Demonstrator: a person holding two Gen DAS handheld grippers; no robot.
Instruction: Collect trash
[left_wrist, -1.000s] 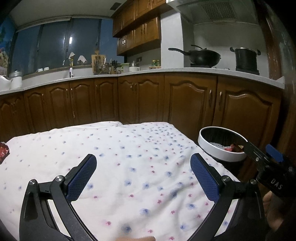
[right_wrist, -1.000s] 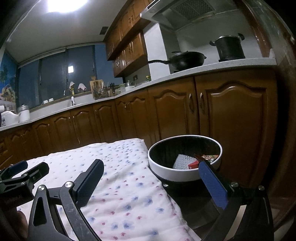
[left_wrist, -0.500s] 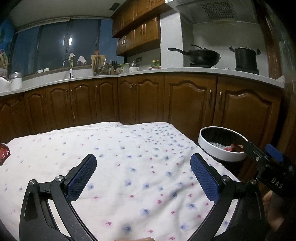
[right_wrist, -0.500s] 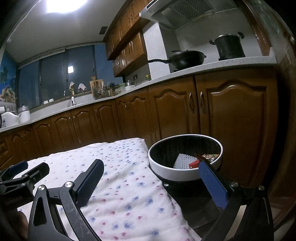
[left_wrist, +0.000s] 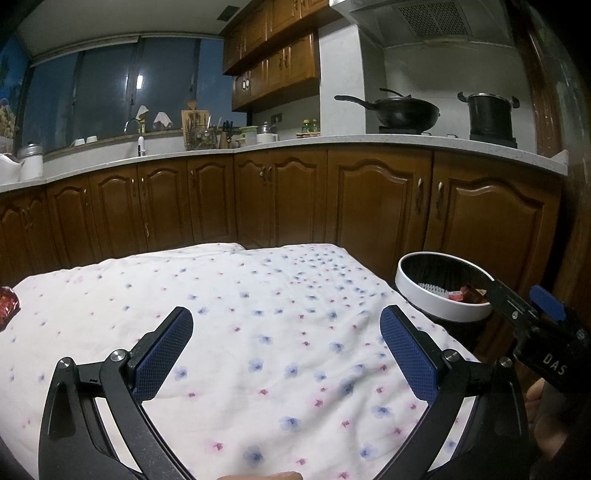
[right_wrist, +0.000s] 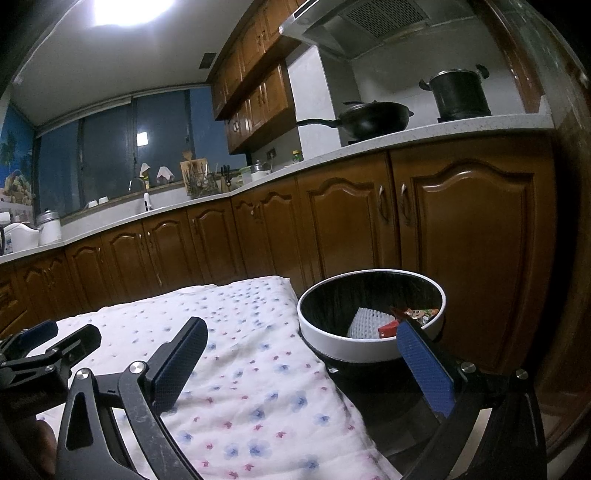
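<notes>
Left wrist view: the left claw (left_wrist: 286, 345) hangs released above a table covered by a white cloth (left_wrist: 258, 317) printed with small blue and pink flowers, its two blue pads wide apart and holding nothing. A round bin (left_wrist: 439, 299) with a white rim and dark inside stands just past the cloth's right edge. Inside it lie a white mesh piece (left_wrist: 432, 287) and red wrappers (left_wrist: 466, 294). Far from the bin, at the cloth's left edge, lies a shiny red wrapper (left_wrist: 7, 306), partly cut off by the frame. The right claw (left_wrist: 524, 310) reaches in beside the bin.

Right wrist view: the right claw (right_wrist: 299, 363) is also released and empty, one pad over the cloth (right_wrist: 255, 369), the other in front of the bin (right_wrist: 369, 345). Behind the bin run brown wooden cabinets (right_wrist: 347, 218).
</notes>
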